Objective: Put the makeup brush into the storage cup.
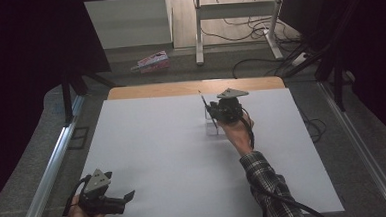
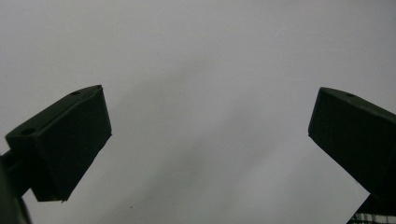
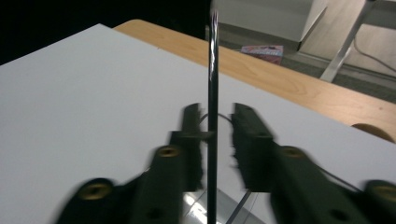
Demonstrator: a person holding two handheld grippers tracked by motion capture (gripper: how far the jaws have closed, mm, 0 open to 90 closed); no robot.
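Right gripper [image 3: 215, 135] jaws slack around the thin rod [image 3: 213, 93], which stands in the clear holder [image 1: 212, 125] far right of centre. Back straight off. Left gripper [image 1: 120, 200], near left, gapes empty.

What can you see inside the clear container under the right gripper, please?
A thin dark rod stands upright out of the clear container, passing between the right gripper jaws. The rod's lower end and anything else inside are hidden by the gripper and blur.
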